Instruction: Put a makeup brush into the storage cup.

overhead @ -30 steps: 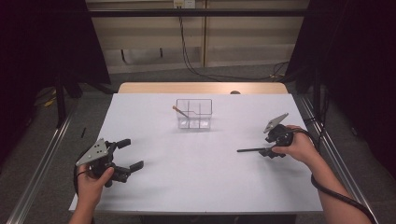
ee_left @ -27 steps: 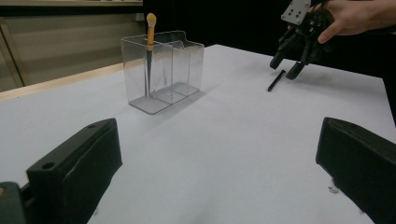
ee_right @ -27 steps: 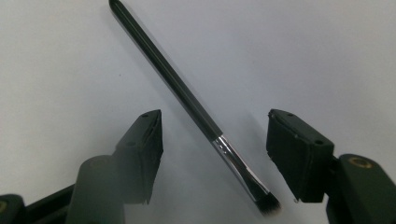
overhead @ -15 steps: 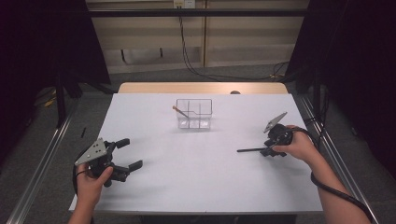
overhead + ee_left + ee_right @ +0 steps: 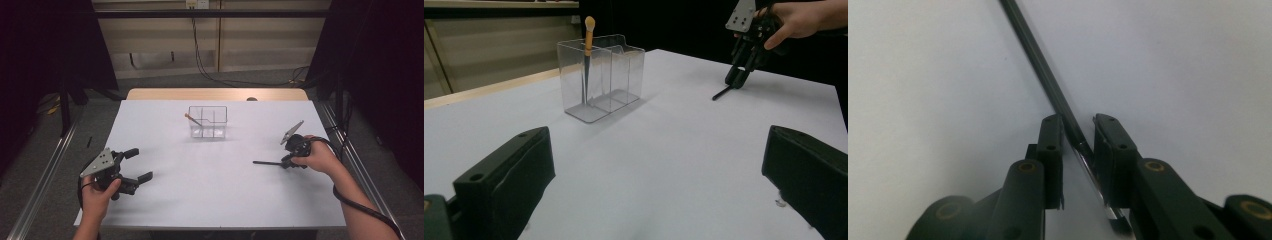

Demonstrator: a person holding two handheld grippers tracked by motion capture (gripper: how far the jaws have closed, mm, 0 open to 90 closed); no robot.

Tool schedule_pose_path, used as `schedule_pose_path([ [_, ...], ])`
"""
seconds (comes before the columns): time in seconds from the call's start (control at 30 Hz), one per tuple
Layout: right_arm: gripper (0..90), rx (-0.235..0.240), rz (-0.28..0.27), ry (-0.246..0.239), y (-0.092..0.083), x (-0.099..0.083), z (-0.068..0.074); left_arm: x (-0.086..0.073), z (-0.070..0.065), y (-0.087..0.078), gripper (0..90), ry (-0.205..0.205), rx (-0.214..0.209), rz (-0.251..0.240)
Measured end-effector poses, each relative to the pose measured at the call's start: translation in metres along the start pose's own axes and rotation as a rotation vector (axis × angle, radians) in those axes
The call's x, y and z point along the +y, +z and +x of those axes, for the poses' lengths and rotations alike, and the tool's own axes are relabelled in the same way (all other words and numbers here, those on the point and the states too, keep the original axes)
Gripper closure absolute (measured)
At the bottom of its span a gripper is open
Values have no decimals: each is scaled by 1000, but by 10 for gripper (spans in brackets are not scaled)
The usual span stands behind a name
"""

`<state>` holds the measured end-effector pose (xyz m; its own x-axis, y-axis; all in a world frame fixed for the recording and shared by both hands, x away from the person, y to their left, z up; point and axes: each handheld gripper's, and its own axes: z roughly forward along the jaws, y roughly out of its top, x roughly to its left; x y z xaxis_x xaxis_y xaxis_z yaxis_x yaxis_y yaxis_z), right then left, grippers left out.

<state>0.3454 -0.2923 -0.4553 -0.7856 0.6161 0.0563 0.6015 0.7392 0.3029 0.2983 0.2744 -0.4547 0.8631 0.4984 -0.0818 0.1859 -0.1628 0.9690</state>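
Your right gripper [image 5: 286, 161] sits low near the counter's [image 5: 210, 195] right edge, and its jaws have just been closing around the black brush [image 5: 1048, 75] lying flat there. In the right gripper view a sliver of gap shows on each side of the handle, so the brush lies between the jaws but is not yet pinched. You come at the brush's near end, leaving the long handle free toward the middle. Your left gripper [image 5: 137, 166] rests near the front left corner, jaws spread wide and holding nothing, well out of the way. The clear organizer [image 5: 208, 121] stands toward the back edge, an orange-handled brush [image 5: 587, 55] leaning inside; bare counter lies between.
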Motion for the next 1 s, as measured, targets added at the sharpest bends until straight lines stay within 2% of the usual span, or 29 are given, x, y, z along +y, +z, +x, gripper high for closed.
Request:
schedule_pose_path([
  [0.27, 741, 1, 43, 37, 2, 4, 0, 0, -1, 2, 8, -2, -3, -2],
  [0.4, 755, -22, 60, -22, 3, 7, 4, 0, -1, 3, 8, 1, -8, 2],
  [0.57, 844, -6, 59, -50, 3, 7, 6, 0, -1, 2, 8, -2, -7, 2],
  [0.73, 845, -25, 72, -43, 2, 9, 8, 0, -1, 1, 8, -4, -4, 2],
  [1.0, 845, -18, 53, -3, 0, 6, 8, 1, -1, 1, 8, -1, -1, 1],
])
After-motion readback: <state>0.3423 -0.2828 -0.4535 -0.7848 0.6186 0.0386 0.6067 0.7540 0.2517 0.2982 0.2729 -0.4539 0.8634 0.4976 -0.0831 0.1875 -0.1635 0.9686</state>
